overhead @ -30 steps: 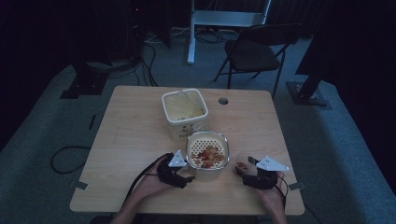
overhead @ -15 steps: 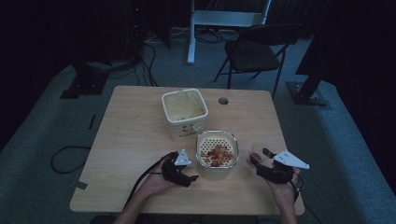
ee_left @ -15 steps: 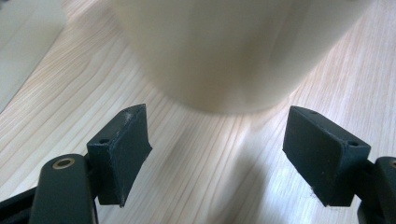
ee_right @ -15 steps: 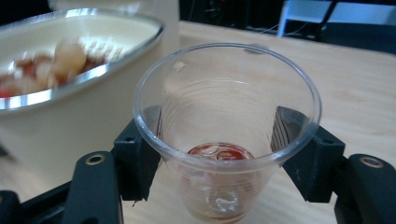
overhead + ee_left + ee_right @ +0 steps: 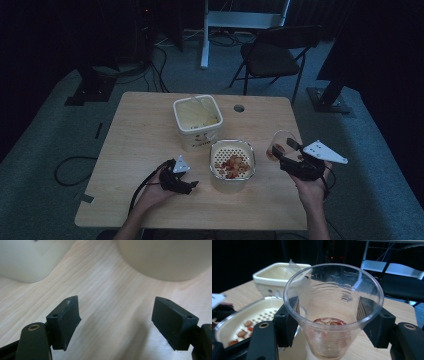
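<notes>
Left claw: low over the bench, just left of the strainer basket; its jaws have just been opening and stand apart with bare wood between them.
Left hand: has drawn back from the basket's rim, which it was touching a second ago; forearm comes in from the bottom edge, palm low on the bench.
Strainer basket: between the two claws, red and orange pieces lying on its perforated floor.
Cream tub: beyond the basket, touching or almost touching it, farther from both claws.
Right claw: gripping a clear plastic cup by its sides, upright, a few red scraps in its bottom.
Right hand: has lifted the cup off the bench, right of the basket.
</notes>
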Demonstrator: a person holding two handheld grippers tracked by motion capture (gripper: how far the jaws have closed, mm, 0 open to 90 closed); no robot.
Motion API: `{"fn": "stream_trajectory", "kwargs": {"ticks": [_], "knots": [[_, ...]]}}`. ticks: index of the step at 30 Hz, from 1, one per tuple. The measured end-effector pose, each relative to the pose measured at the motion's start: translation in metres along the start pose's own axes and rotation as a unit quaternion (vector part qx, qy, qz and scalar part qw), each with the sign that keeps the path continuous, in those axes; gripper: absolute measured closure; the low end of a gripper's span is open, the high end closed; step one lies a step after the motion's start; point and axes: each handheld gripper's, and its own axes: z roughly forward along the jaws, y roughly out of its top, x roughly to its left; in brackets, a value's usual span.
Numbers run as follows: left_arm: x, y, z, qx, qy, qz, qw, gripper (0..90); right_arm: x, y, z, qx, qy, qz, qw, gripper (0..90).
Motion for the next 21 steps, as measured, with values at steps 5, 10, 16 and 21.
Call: {"fn": "stream_trajectory", "kwargs": {"ticks": [5,10,16,21], "knots": [[0.009,-0.002,0.002,-0.003,0.014,-0.012,0.9998,22.1,0.014,0.014,0.004,-0.001,0.006,-0.017,0.9998,35.4],[0.013,-0.004,0.006,0.007,0.026,-0.025,0.9993,20.8,0.023,0.024,0.011,0.007,0.004,-0.034,0.9994,36.1],[0.016,-0.006,0.007,0.003,0.018,-0.039,0.9991,20.8,0.028,0.027,0.021,0.008,-0.003,-0.04,0.9992,37.8],[0.017,-0.006,0.007,0.0,0.018,-0.04,0.9991,20.6,0.034,0.028,0.027,0.017,-0.016,-0.06,0.9979,38.4]]}}
